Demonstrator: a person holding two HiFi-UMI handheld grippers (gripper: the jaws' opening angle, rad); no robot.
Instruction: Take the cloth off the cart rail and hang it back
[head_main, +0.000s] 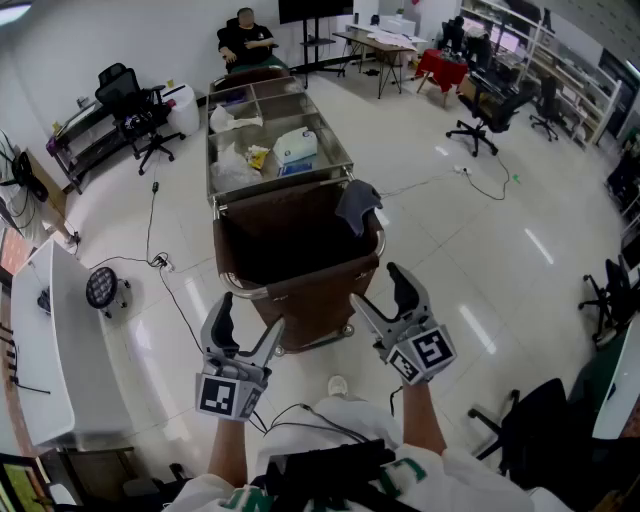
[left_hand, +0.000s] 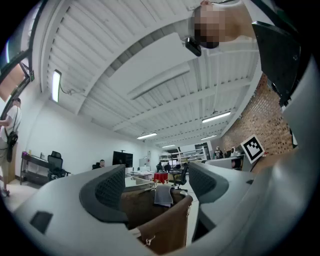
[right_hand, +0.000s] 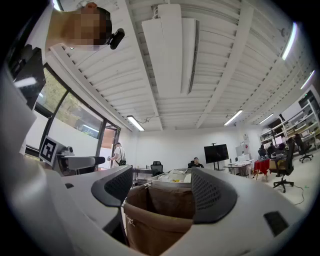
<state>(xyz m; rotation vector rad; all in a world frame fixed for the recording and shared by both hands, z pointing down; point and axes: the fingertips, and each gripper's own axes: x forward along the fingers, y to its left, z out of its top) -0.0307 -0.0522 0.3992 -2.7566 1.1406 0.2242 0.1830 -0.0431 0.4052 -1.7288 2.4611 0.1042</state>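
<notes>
The cart stands mid-floor, straight ahead. Its near end carries a deep bag. Its far end is a tray compartment holding a box and crumpled bags. The cloth hangs over the rail at the bag's far right corner, just beside the tray. The left tongs sit before the bag's near left corner and the right tongs before its near right corner, both apart from it. A person sits behind the cart. An office chair stands to the cart's far left, and a tabletop lies at the near left edge. Desks and another chair lie behind to the right.
</notes>
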